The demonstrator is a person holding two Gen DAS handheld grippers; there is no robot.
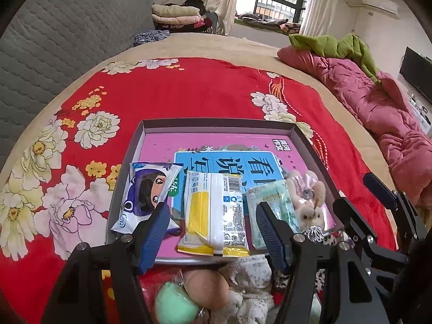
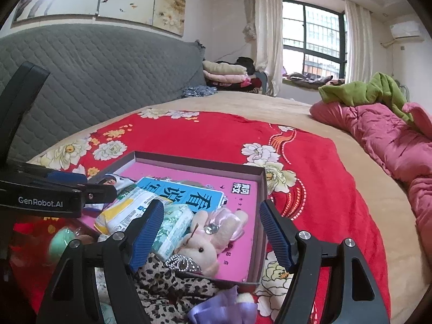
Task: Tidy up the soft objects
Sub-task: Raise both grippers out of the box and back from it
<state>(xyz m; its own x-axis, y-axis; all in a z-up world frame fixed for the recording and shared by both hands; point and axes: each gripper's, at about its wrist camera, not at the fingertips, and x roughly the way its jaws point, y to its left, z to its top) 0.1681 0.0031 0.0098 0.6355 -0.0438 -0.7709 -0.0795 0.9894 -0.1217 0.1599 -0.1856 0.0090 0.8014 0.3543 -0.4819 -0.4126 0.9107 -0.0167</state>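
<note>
A shallow grey box with a pink printed bottom lies on the red flowered bedspread. Side by side in it lie a blue-and-white cartoon packet, a yellow-and-white packet, a pale green tissue pack and a pink plush bunny. My left gripper hangs open above the yellow-and-white packet, its pads clear of it. My right gripper is open too, straddling the bunny and the box's right wall without touching either.
Just in front of the box lie a mint green ball, a beige round thing, a white speckled cloth, a leopard-print cloth and a purple ribbon piece. A pink quilt lies at the right. A grey padded headboard stands behind.
</note>
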